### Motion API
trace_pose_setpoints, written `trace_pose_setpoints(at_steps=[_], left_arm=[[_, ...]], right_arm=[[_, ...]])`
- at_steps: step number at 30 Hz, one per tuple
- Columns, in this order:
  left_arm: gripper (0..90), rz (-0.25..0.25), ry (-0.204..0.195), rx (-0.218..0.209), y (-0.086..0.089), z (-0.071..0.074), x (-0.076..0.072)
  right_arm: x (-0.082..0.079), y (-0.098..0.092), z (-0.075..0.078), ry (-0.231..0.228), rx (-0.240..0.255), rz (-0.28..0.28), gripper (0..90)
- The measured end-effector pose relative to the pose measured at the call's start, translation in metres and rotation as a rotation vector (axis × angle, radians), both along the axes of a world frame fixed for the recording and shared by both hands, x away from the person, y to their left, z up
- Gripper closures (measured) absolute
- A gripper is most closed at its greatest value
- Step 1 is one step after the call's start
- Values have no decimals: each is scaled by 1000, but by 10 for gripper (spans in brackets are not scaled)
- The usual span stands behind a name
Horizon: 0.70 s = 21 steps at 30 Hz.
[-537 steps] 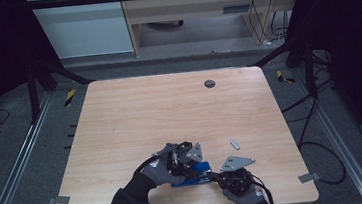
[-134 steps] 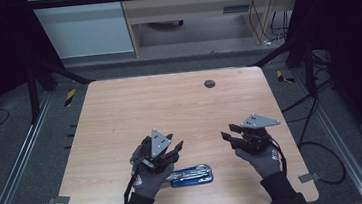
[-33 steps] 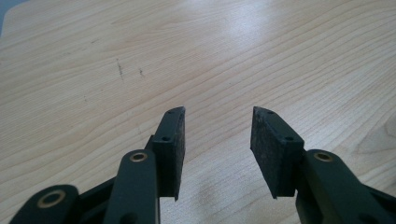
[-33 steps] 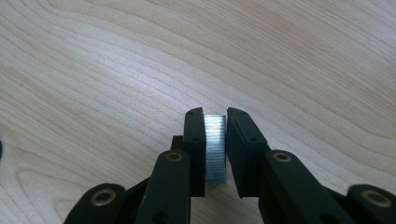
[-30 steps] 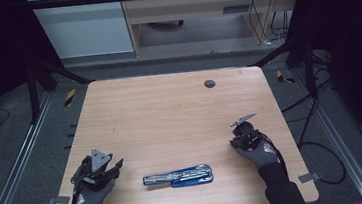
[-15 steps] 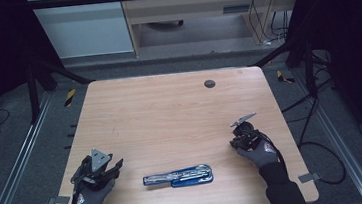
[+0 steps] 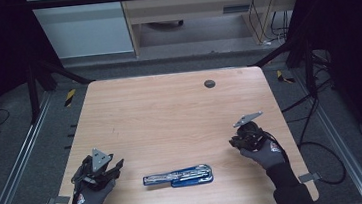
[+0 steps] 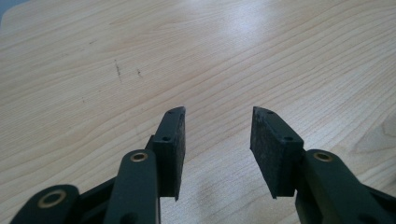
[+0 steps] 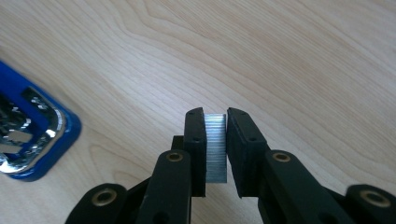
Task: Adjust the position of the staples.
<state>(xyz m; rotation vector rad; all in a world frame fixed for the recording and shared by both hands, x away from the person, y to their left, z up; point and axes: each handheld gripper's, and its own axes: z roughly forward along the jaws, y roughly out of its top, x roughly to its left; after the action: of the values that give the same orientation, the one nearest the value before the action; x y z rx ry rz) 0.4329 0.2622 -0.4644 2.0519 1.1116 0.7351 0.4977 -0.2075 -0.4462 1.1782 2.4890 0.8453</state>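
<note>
right hand-held gripper [image 9: 215, 116] pinching staple strip [image 9: 215, 147] | left hand-held gripper [image 8: 217, 112] wide, nothing between | stapler [image 7: 178, 176] on table [image 7: 170, 113]

My right tool [image 9: 215, 116] pinches a silvery strip of staples [image 9: 215, 147] edge-up between its pads, just above the surface at the right. The blue stapler [image 7: 178, 176] lies open and flat near the near edge, its metal channel facing up.

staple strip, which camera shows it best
The right gripper view: the staple strip sits close up, clamped between the right gripper fingers. In the high view it is too small to make out.
</note>
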Motion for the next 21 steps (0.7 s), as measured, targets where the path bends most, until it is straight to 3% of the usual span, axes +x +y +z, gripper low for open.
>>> trace_pose_setpoints(at_steps=[16,21], left_arm=[[558,-11,7,1,-2,-1,0],[558,-13,0,0,-2,0,-1]], right_arm=[[-9,17,26,-52,70,186,786],[-9,23,30,-56,88,220,786]])
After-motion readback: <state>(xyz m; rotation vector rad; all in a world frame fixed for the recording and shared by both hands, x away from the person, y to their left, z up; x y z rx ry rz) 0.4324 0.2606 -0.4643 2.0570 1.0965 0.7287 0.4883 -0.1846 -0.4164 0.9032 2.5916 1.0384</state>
